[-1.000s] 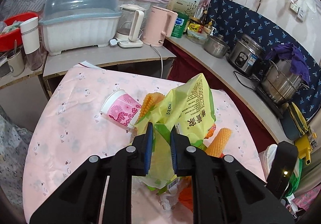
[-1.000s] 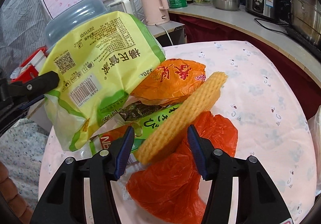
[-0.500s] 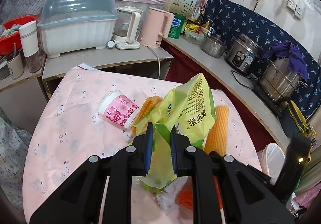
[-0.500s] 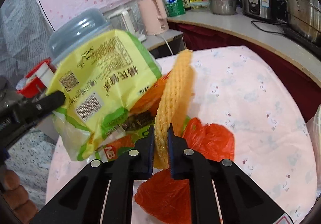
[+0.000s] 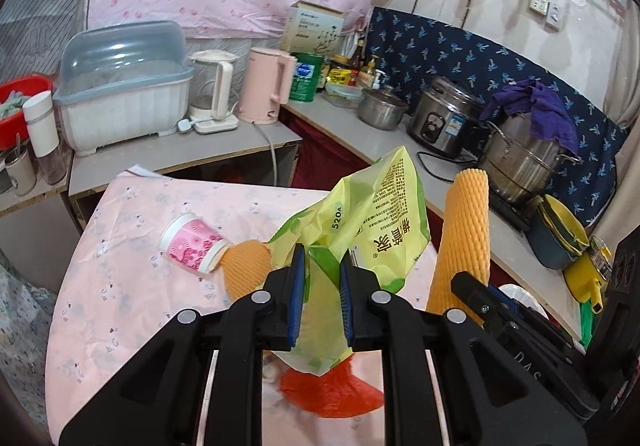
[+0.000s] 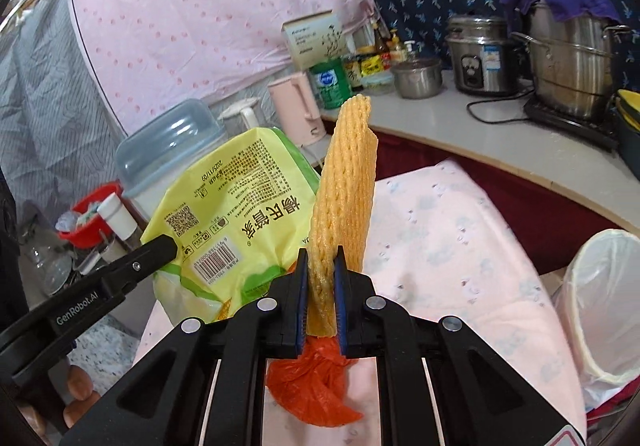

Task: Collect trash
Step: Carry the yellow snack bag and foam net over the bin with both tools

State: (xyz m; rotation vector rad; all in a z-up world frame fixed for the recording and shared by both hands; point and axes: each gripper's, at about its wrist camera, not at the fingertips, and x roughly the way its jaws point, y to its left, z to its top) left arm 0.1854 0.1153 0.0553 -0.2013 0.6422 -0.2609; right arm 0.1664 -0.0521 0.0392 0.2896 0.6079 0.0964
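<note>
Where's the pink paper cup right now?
In the left wrist view, the pink paper cup lies on its side on the pink tablecloth, left of the yellow-green bag, beside an orange foam net.

The left hand-held gripper [image 5: 319,288] points forward and somewhat downward, its blue pads [image 5: 297,298] closed to a narrow gap and pinching a yellow-green bag [image 5: 384,214]. The right hand-held gripper [image 6: 321,296] points the same way, its jaws clamped tight on an upright orange foam net [image 6: 344,182]. Fingertips [image 6: 82,386] of the person's left hand show beneath the left gripper's handle.
</note>
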